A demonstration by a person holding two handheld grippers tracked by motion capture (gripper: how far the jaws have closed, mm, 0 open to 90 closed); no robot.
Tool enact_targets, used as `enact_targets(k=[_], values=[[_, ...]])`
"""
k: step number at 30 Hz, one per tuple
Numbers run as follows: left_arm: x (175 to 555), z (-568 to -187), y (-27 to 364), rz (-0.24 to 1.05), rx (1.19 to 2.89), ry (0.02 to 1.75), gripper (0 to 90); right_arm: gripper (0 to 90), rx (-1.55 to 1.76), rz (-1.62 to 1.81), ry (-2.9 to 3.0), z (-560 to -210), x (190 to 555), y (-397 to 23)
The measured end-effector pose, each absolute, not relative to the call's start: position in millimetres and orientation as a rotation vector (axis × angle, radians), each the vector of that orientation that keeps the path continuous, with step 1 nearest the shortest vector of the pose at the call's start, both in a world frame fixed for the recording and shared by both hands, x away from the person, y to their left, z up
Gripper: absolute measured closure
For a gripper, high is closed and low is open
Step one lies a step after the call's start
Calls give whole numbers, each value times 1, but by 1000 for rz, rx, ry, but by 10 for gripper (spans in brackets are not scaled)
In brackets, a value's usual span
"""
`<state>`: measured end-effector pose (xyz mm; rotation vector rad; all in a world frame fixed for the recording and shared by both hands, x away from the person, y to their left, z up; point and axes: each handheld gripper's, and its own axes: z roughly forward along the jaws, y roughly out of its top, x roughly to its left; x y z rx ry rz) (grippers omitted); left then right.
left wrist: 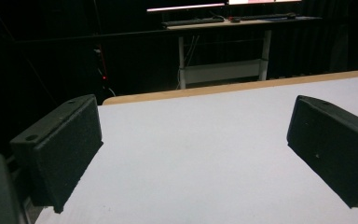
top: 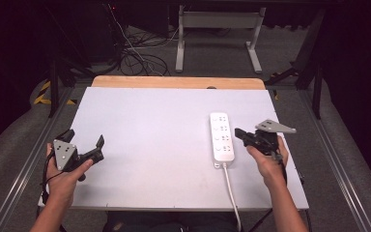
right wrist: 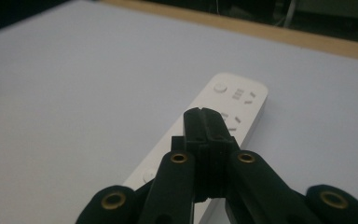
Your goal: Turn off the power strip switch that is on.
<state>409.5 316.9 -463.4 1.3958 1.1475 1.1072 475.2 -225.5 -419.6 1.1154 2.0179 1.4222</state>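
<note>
Landmark: white power strip (top: 221, 138), lying flat on the white table (top: 149, 121) right of centre, long axis running away from the person, its white cable (top: 232, 191) leaving the near end and dropping over the table's near edge.

Near: right gripper (top: 239, 133), held in the person's right hand (top: 265, 157), just right of the strip's middle and pointing at its long side. In the right gripper view the jaws are pressed together with nothing between them, tips (right wrist: 204, 116) hovering above or against the strip's top face (right wrist: 242, 100); whether they touch cannot be told.

Near, well left of the strip: left gripper (top: 84, 145), in the left hand (top: 65, 176) at the table's near-left corner. Jaws spread wide, holding nothing; bare tabletop (left wrist: 191, 154) lies between them in the left gripper view.

Far: wooden edge (top: 178, 82) of the table beyond the strip; a desk frame (top: 217, 34) and floor cables (top: 140, 53) past it.

Progress, as judged: early. The strip lies ungripped with no plug in its sockets; the closed right jaws look set to press or nudge it. Any gripping or moving is not yet done.
</note>
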Motion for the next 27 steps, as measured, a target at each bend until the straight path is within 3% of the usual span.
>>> enact_targets(k=[9, 21, 22, 23, 24, 25, 26, 27], values=[[411, -463, 313, 1105, 1412, 1130, 39, 900, 845, 1678, 1870, -419, 458, -249], [413, -463, 313, 1102, 1408, 1134, 39, 862, 861, 1675, 1751, -433, 449, -270], [413, -463, 313, 1104, 1411, 1134, 39, 792, 853, 1681, 1735, -434, 449, -272], [414, -463, 313, 1100, 1409, 1134, 39, 792, 853, 1681, 1735, -434, 449, -272], [414, -463, 313, 1102, 1409, 1133, 39, 705, 842, 1682, 1730, -435, 450, -272], [414, -463, 313, 1100, 1409, 1132, 39, 593, 847, 1690, 1727, -436, 449, -271], [414, -463, 313, 1098, 1407, 1131, 39, 335, 878, 1740, 1738, -437, 451, -271], [414, -462, 313, 1100, 1407, 1131, 39, 335, 878, 1740, 1738, -437, 451, -271]])
